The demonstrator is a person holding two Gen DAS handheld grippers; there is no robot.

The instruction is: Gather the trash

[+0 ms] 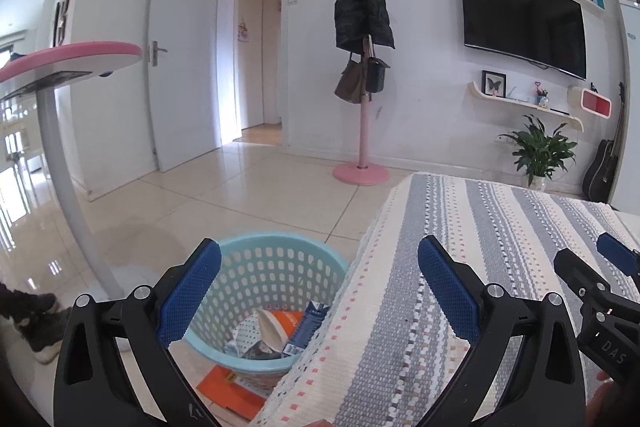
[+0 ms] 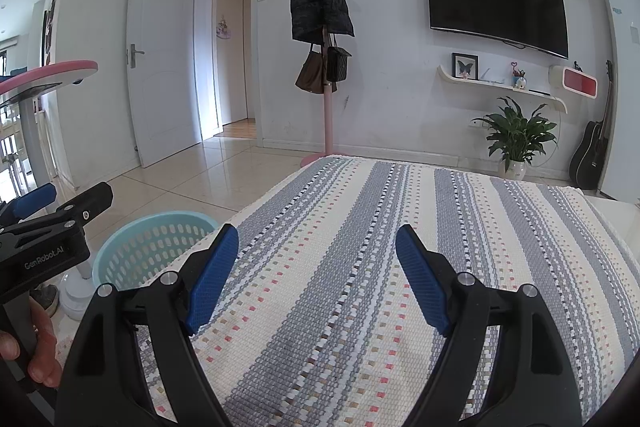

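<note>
Both grippers, left gripper (image 1: 320,291) and right gripper (image 2: 318,277), have their fingers spread wide and hold nothing. The trash (image 1: 276,335) sits in the blue basket (image 1: 280,247) beside the table (image 2: 360,247). A bump could tip the basket.

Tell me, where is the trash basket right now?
The basket stands on the floor against the striped table's left edge, below the open left gripper.

Striped cloth (image 2: 360,267) covers the table ahead of both grippers.
A teal basket (image 1: 276,251) of trash (image 1: 280,331) stands on the tiled floor (image 1: 240,187), lower left.
</note>
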